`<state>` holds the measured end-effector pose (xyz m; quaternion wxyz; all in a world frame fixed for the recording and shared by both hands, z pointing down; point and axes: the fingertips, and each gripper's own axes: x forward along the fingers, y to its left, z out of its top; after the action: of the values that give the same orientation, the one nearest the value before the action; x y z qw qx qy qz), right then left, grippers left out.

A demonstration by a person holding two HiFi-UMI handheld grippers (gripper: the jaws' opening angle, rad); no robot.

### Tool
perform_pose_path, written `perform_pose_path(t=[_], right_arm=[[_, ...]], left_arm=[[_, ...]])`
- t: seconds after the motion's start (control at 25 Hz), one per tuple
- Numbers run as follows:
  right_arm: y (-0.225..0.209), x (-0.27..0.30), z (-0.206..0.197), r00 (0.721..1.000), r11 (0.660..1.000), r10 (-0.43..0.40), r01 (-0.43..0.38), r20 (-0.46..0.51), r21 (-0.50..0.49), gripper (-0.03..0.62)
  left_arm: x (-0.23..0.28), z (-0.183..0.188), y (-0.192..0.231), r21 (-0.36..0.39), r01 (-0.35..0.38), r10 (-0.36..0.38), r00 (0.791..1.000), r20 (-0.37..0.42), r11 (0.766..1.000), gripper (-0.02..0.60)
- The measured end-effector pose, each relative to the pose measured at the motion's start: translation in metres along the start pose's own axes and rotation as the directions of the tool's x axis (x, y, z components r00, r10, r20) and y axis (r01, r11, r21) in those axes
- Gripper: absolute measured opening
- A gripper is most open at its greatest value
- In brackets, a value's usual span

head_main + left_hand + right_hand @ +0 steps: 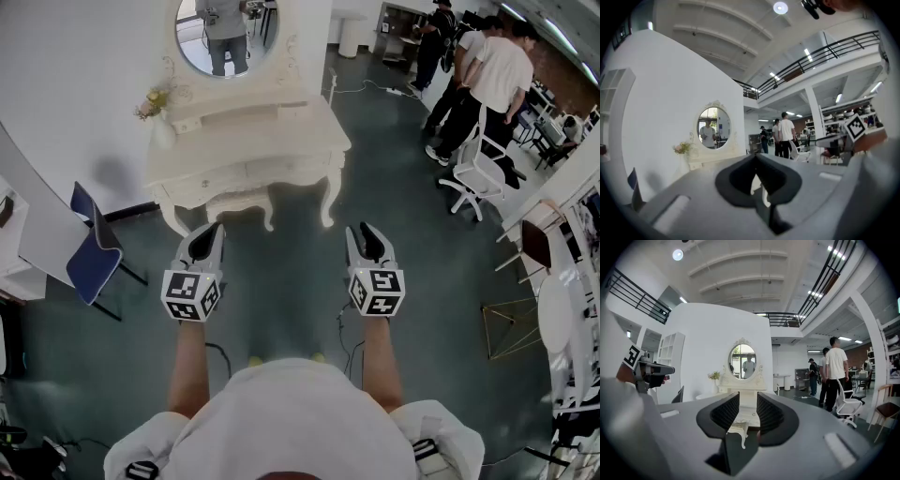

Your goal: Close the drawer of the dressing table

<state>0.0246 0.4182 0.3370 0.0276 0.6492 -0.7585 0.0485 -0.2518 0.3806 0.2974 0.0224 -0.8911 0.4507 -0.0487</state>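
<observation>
Not begun: the desk point(281, 127) stands well ahead against the wall, its drawer point(246, 174) untouched. Left tongs point(212, 231) tips together, empty; right tongs point(364, 231) wide, empty. Approach and push remain.

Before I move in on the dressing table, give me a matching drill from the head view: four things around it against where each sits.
1 blue chair
2 flower vase
3 white office chair
4 stool

A on the dressing table, left end
B floor, left of the table
C floor, right of the table, by standing people
D at the table's front, between its legs

Pairs: 1-B; 2-A; 3-C; 4-D
</observation>
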Motion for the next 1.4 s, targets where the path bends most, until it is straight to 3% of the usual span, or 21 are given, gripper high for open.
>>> perform_pose_path(t=[0.84, 1.12, 1.4], right_arm=[[-0.025, -0.003, 0.0, 0.999, 0.999, 0.046, -0.046, 0.028, -0.022, 0.117], [-0.057, -0.005, -0.005, 0.995, 0.996, 0.092, -0.092, 0.025, -0.014, 0.117], [-0.092, -0.012, -0.02, 0.993, 0.993, 0.118, -0.118, 0.017, -0.003, 0.117]], left_arm=[[0.017, 0.001, -0.044, 0.014, -0.004, 0.004, 1.0, -0.008, 1.0, -0.002], [0.035, 0.012, -0.072, 0.023, -0.032, 0.031, 0.999, 0.009, 0.999, -0.002], [0.055, -0.003, -0.115, 0.027, -0.036, 0.036, 0.999, -0.021, 0.999, -0.002]])
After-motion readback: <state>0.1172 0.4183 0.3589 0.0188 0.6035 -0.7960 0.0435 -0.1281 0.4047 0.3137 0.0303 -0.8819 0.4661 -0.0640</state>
